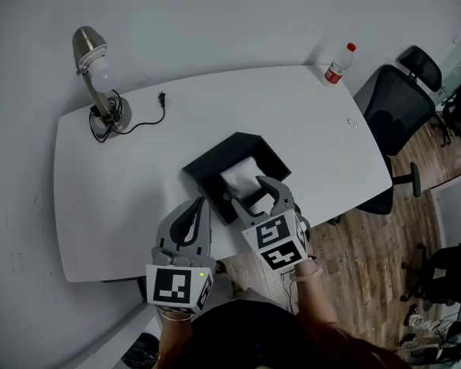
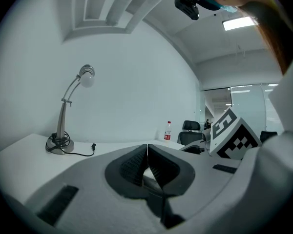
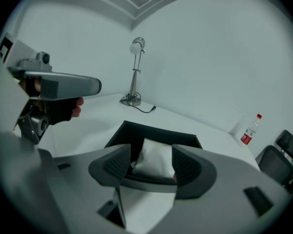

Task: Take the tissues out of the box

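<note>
A black open box sits mid-table with a white tissue pack inside. My right gripper hangs over the box's near edge, tilted down and open. In the right gripper view the tissue pack shows between the spread jaws of that gripper, the pads apart from it, with the box behind. My left gripper is just left of the box near the table's front edge, shut with nothing in it. In the left gripper view its ribbed pads meet.
On the white table a desk lamp with its cord stands at the back left. A water bottle is at the far right corner. Black office chairs stand on the wood floor to the right.
</note>
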Available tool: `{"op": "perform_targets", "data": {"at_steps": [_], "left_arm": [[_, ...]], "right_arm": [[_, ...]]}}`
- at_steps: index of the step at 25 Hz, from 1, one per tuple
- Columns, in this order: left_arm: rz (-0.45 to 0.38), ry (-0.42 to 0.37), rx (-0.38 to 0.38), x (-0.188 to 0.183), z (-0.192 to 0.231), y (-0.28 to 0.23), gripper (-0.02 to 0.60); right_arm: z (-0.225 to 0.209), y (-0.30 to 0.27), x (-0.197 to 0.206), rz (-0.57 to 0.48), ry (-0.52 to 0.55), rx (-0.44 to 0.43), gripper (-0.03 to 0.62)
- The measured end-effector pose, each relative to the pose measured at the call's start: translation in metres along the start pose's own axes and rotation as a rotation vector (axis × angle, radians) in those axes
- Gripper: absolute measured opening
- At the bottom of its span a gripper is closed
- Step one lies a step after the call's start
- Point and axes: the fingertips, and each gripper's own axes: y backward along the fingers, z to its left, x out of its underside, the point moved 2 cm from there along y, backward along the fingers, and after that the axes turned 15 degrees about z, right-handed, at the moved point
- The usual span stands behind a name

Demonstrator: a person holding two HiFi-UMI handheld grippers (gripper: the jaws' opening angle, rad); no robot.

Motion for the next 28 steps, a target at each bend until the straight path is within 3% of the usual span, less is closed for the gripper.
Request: {"op": "perform_targets", "data": {"at_steps": [5,19,28], "left_arm": [[0.012,0.022,0.002,0.006,0.007,-0.005,0.026],[0.033,0.046,-0.005,0.011,0.02,-0.011,0.026],[0.03,0.057,-0.014,0.011,0.027,-0.012,0.026]], "right_arm": [[-0.001,-0.016,0.003,0.088,0.048,0.009,0.261],[-0.002,-0.049,0.003,0.297,0.049,-0.044,0.278],[-0.006,-0.061,0.009,0.418,0.058,0.028,0.278]]}}
